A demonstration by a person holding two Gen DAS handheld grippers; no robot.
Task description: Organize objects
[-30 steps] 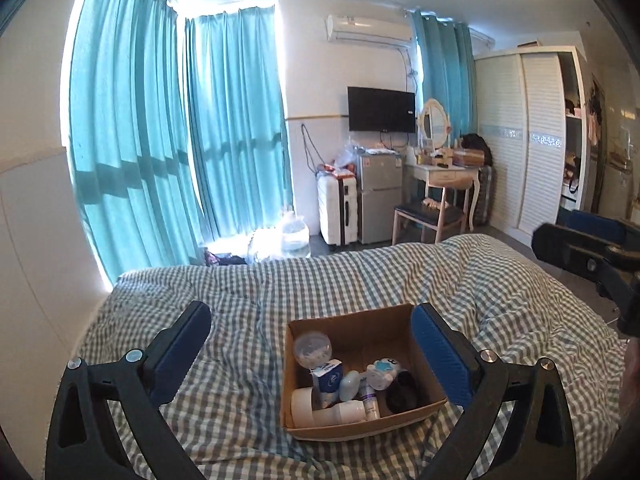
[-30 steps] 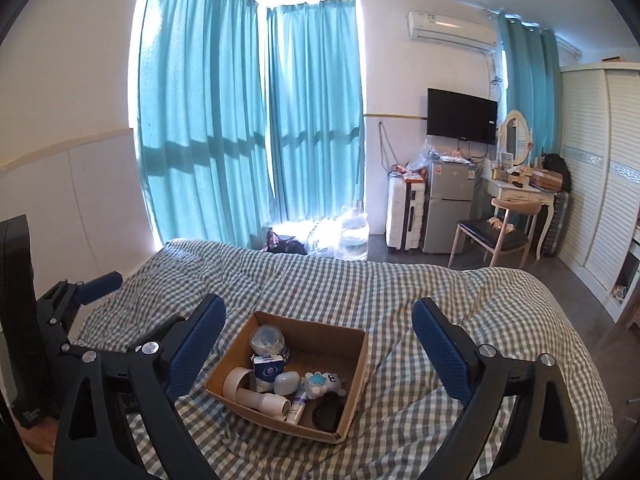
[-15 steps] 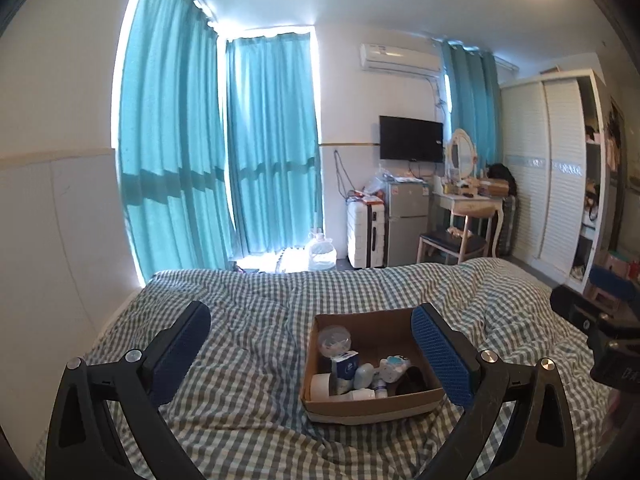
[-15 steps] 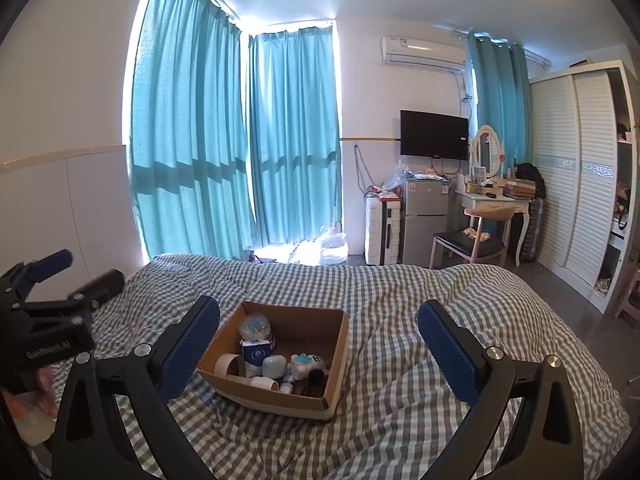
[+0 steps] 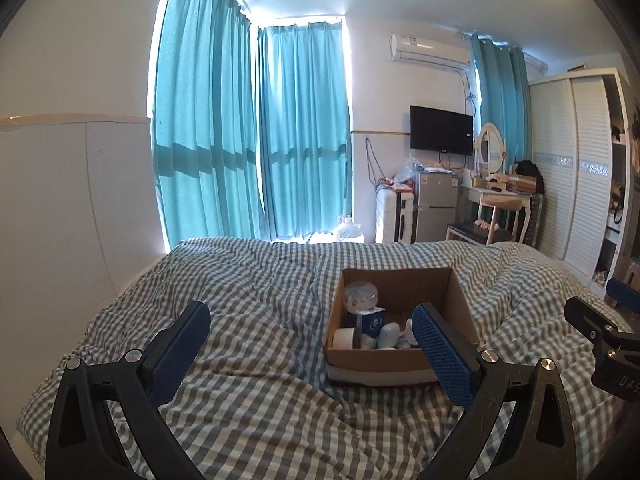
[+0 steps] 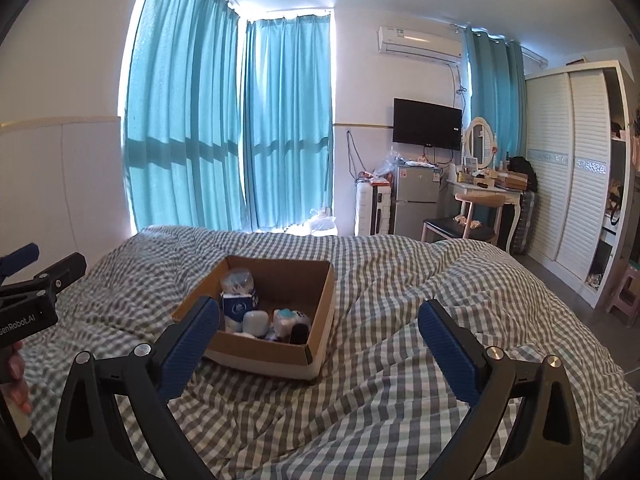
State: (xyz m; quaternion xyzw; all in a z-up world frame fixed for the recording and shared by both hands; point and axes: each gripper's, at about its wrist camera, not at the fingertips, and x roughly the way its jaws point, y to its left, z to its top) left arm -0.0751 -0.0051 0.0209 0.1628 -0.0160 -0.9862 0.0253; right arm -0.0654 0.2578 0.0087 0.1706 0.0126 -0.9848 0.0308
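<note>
I am holding my left gripper wide apart and empty above the bed, and my right gripper is spread just as wide, carrying nothing. The cardboard box is sitting on the checked quilt near the middle of the bed, ahead of both grippers. Inside it, crowded toward the near side, are lying a clear round container, a small blue-and-white carton, a pale rounded case, a white-and-blue toy and a dark item I cannot identify; the far half of the box is showing bare cardboard. From the left wrist view my right-hand finger is covering the box's near right corner, and a white roll is showing at its near left. Raised folds of quilt are lying to the right of the box. Beyond the bed are standing teal curtains, a white suitcase, a small fridge, a dressing table with a chair, and a white wardrobe.
</note>
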